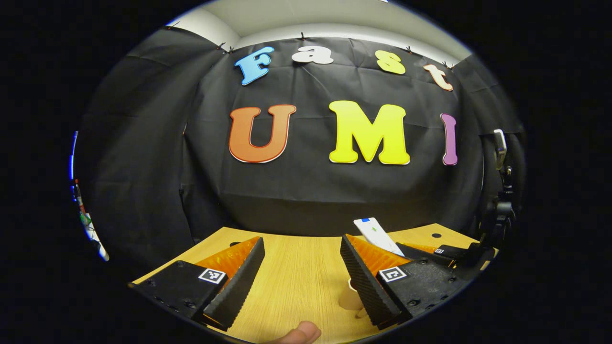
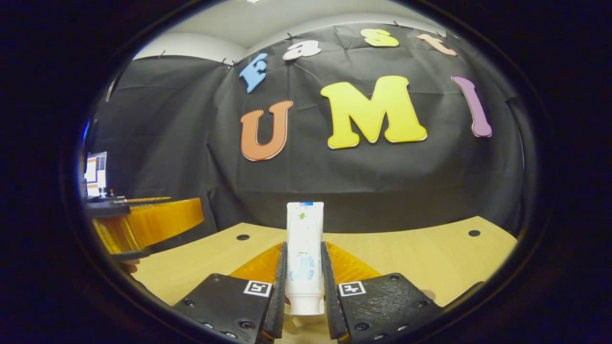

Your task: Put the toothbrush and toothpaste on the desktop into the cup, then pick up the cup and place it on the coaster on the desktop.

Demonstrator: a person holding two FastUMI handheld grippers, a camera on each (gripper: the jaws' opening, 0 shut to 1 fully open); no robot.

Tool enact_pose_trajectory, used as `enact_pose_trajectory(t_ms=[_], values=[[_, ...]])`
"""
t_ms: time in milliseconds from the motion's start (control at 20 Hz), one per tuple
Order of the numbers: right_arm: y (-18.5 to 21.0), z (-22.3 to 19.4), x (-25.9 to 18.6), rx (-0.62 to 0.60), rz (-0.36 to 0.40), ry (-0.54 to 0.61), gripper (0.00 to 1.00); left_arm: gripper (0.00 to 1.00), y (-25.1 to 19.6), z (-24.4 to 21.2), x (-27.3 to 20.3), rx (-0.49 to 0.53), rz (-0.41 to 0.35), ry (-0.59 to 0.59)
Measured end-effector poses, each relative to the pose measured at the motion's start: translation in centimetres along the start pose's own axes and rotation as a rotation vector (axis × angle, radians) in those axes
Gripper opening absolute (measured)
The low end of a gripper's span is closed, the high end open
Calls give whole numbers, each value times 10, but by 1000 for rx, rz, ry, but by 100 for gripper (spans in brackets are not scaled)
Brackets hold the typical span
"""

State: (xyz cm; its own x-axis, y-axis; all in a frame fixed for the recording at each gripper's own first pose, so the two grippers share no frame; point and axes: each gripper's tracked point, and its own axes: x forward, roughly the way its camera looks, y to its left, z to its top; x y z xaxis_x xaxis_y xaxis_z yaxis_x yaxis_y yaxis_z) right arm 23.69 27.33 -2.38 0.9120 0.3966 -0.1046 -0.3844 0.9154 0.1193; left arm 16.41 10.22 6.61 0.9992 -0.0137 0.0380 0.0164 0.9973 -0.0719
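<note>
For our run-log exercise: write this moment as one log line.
right claw: shut on toothpaste tube, cap down, above desktop | left claw: open, holding nothing

right claw (image 2: 303, 286) clamps the toothpaste (image 2: 304, 253) upright (cap end down) above the wooden desktop (image 2: 420, 258).
</note>
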Motion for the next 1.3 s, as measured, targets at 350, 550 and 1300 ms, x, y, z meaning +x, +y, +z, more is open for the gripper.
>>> enact_pose_trajectory(t_ms=[350,550,1300], values=[[-2,-17,21,11,-6,20,37,100,2,-16,7,2,17,55],[-1,-23,25,4,-8,38,41,100,2,-19,10,1,17,71],[-6,35,-40,-50,-12,-94,75,97,-25,-42,14,-29,-39,140]])
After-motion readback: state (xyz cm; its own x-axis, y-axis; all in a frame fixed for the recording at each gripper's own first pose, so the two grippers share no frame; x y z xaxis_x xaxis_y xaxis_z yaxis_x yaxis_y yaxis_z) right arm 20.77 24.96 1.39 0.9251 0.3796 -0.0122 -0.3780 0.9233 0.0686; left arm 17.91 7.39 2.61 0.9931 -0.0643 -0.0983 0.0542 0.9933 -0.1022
